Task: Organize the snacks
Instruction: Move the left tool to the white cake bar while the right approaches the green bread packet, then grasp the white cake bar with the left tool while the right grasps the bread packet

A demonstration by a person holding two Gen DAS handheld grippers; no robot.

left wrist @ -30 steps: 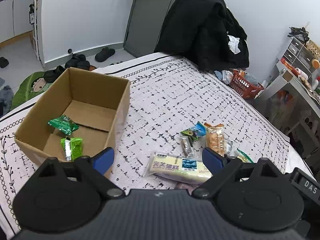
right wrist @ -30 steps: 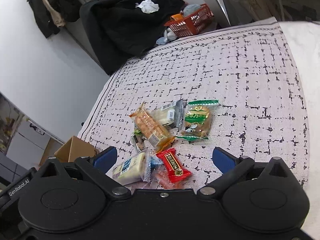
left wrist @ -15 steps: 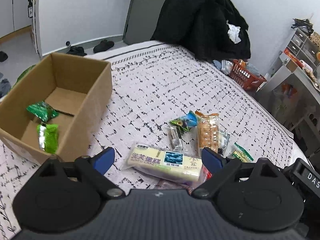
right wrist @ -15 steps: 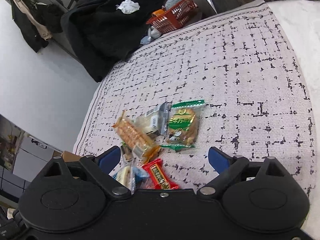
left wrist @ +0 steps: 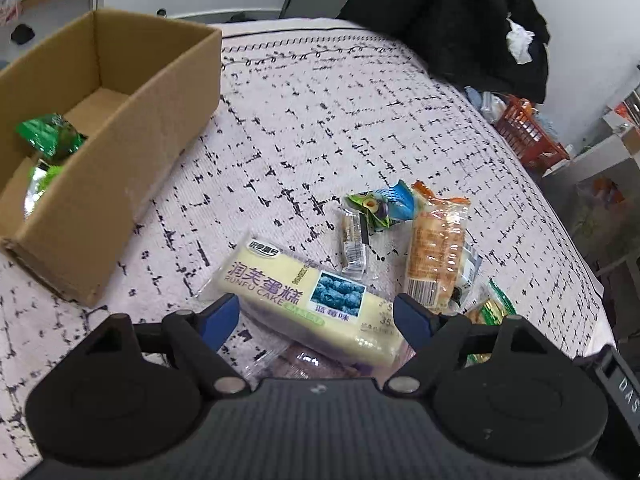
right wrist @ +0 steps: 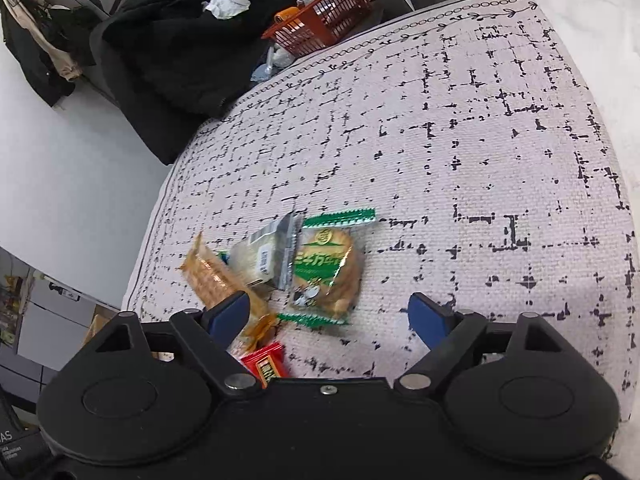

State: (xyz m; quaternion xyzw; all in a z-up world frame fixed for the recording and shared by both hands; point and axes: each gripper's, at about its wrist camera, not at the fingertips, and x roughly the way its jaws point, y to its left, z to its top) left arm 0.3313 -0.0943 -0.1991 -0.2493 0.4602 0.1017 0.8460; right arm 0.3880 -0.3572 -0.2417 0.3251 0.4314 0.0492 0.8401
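Observation:
In the left wrist view my left gripper (left wrist: 316, 318) is open, its blue fingertips either side of a pale yellow blueberry cake pack (left wrist: 304, 302) lying on the patterned cloth. Beyond it lie an orange biscuit pack (left wrist: 438, 252), a small blue-green packet (left wrist: 380, 206) and a small clear-wrapped bar (left wrist: 354, 242). A cardboard box (left wrist: 152, 128) at the left holds green packets (left wrist: 48, 140). In the right wrist view my right gripper (right wrist: 328, 316) is open over a green-labelled cookie pack (right wrist: 326, 272), with a silver-wrapped pack (right wrist: 264, 256), the orange biscuit pack (right wrist: 212, 276) and a red packet (right wrist: 266, 364) beside it.
A black coat (left wrist: 448, 20) hangs over a chair at the table's far edge, also in the right wrist view (right wrist: 180, 48). An orange basket (right wrist: 320, 24) sits on the floor beyond. The cloth's edge (left wrist: 576, 264) drops off at the right.
My left gripper moved right and down towards the cake pack, and the box slid to the left of view. My right gripper moved forward towards the green cookie pack.

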